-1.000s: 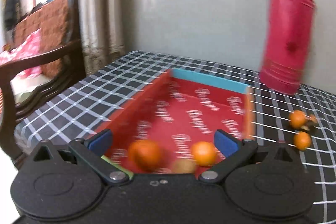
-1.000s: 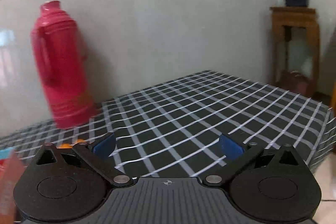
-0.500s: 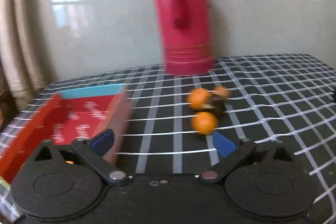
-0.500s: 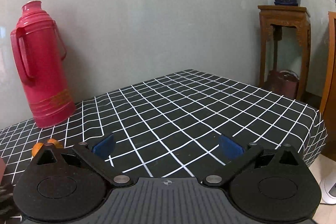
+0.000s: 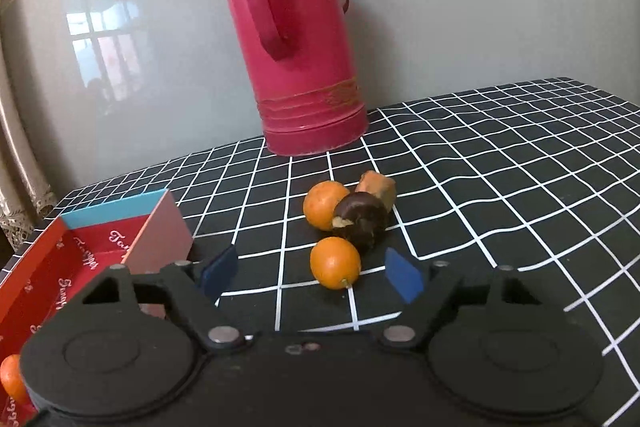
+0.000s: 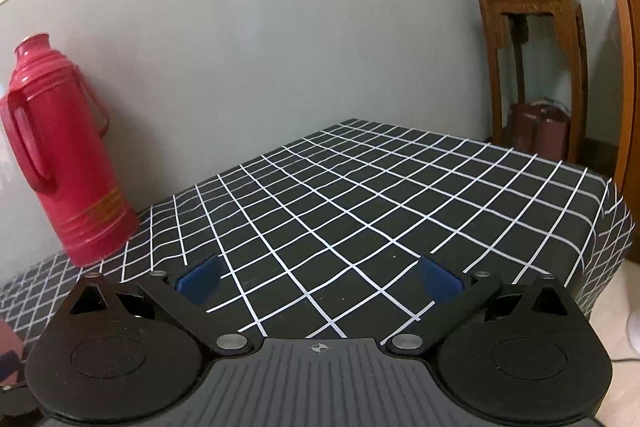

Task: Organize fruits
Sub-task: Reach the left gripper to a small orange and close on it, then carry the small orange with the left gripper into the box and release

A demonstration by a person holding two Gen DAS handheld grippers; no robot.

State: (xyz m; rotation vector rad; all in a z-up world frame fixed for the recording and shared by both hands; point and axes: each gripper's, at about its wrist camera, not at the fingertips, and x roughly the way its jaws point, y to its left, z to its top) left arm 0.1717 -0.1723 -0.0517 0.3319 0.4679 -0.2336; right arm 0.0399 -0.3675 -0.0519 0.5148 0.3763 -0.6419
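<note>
In the left wrist view, a near orange fruit [image 5: 335, 263] lies on the checked tablecloth between my open left gripper's [image 5: 311, 274] fingers, just ahead of the tips. Behind it sit a dark brown fruit [image 5: 362, 220], a second orange fruit [image 5: 324, 205] and a tan piece [image 5: 376, 186], bunched together. A red box [image 5: 86, 255] with a blue end lies at the left, and an orange fruit [image 5: 10, 377] shows at its near end. My right gripper [image 6: 320, 277] is open and empty above bare cloth.
A tall red thermos [image 5: 292, 39] stands against the grey wall behind the fruits; it also shows in the right wrist view [image 6: 64, 155]. The table's right edge [image 6: 608, 211] drops off near a wooden stand [image 6: 532, 67] with a potted plant.
My left gripper has swung from over the red box to the right and closer to the loose fruits. My right gripper has turned slightly; the thermos sits further left in its view.
</note>
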